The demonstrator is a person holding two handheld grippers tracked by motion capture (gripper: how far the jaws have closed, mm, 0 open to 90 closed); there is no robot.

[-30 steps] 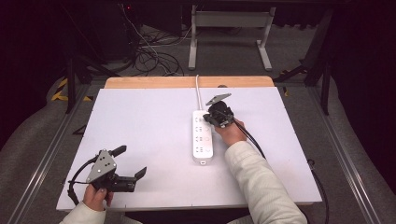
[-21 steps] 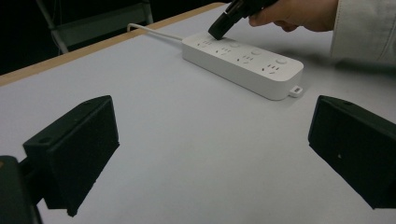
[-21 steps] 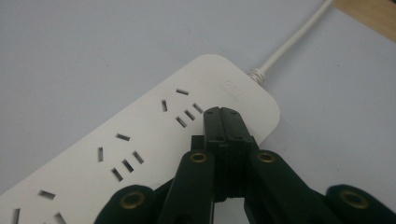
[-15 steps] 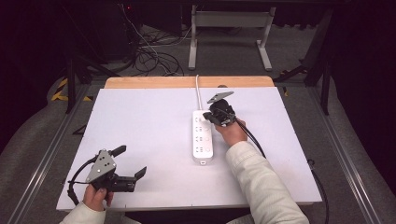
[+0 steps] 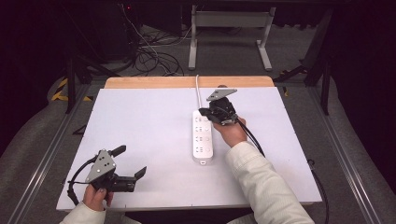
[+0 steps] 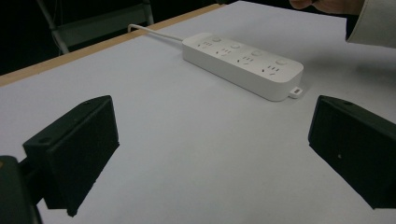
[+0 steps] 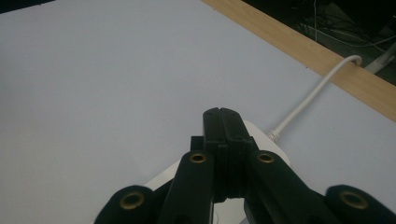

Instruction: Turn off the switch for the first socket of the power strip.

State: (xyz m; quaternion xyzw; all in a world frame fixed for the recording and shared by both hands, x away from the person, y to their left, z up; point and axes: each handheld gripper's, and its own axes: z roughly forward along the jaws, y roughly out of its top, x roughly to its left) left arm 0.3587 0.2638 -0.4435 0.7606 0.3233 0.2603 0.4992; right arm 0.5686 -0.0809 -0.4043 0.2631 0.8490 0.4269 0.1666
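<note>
Jaws of the left gripper (image 5: pixel 128 169) stood wide open and empty at the near left. One white power strip (image 5: pixel 202 136) lay mid-table, its one cable (image 5: pixel 198 93) running far. Above its far end, the right gripper (image 5: pixel 204 113) was closed, holding nothing. A careless descent could knock the strip askew.

Smooth white plastic power strip (image 5: pixel 202 137), matt white table (image 5: pixel 149 126), wooden edge (image 5: pixel 154 82)

Tool (image 6: pixel 212 154) open, power strip (image 6: pixel 243 65) beyond, untouched
</note>
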